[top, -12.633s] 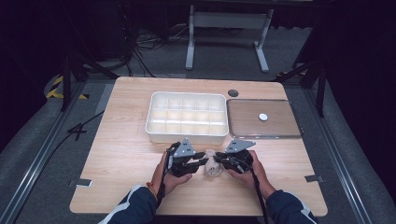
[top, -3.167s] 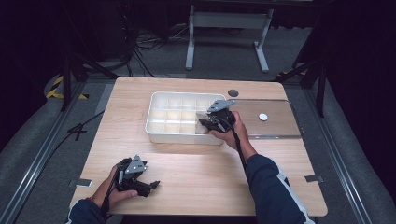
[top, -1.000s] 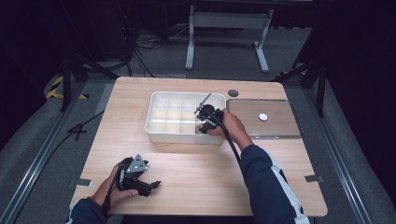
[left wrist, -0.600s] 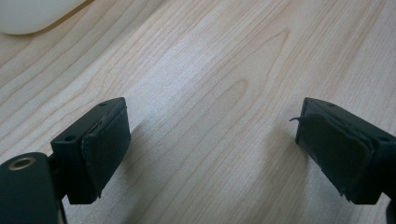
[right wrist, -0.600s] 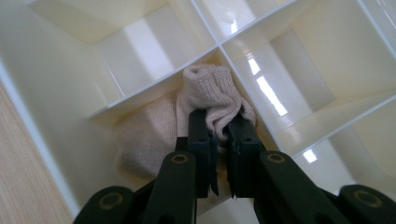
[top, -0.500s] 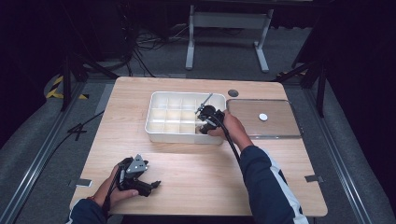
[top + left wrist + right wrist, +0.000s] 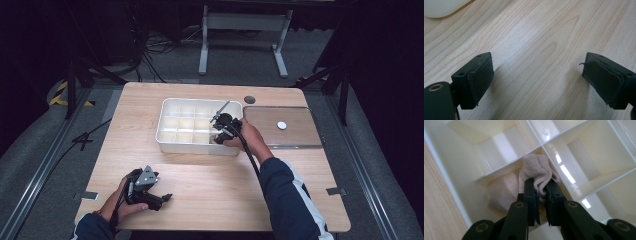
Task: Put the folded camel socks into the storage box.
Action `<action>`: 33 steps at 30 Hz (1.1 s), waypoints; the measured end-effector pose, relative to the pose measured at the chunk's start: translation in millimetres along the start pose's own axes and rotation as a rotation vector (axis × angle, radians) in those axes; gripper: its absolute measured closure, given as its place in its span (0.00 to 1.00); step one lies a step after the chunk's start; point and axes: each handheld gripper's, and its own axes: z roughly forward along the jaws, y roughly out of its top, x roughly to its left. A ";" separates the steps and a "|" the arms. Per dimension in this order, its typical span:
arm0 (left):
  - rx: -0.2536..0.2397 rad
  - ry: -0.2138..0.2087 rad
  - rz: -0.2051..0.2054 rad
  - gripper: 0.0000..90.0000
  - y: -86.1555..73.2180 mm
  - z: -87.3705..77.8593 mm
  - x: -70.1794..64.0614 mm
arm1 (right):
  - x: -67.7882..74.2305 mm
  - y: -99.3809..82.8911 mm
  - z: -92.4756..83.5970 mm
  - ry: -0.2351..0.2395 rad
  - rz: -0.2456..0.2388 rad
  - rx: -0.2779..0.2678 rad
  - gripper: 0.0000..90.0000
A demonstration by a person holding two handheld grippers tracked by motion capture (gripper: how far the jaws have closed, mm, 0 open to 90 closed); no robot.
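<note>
- Right gripper [image 7: 220, 134]: held over the near right corner of the white plastic divided tray [image 7: 165, 142]; jaws narrowed onto a fold of the beige knitted cloth [image 7: 534, 173], pinched between the pads. Against the earliest frame, it is found moved from the table's near middle to the tray; over the last second no shift is noted.
- Beige knitted cloth: lodged in one tray compartment next to the near wall, bunched up against the crossing of two partitions, part of it draped lower toward the compartment floor. In the earliest frame a pale item is seen between both grippers near the table's front; it is now in the tray.
- Left gripper [image 7: 159, 199]: rested low at the front left of the pale wooden table [image 7: 210, 180], well apart from the tray; jaws spread wide with nothing between them, bare wood grain seen beneath in the left gripper view. Unchanged from a second ago.
- Clear rectangular lid with a small white disc [image 7: 282, 125]: laid flat just beside the tray's right side.
- Small dark round mark [image 7: 249, 99]: set on the table behind the lid.
- Obstruction: the tray's partitions and near wall closely enclose the cloth.
</note>
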 end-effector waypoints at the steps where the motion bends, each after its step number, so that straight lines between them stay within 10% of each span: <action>1: -0.001 0.000 0.003 0.12 0.1 0.1 0.2 | -0.4 -1.1 -1.8 0.007 0.001 -0.011 0.89; 33: 0.001 0.002 -0.003 0.11 -0.1 -0.1 -0.4 | 16.1 -33.4 -62.9 -0.039 -0.035 -0.280 0.85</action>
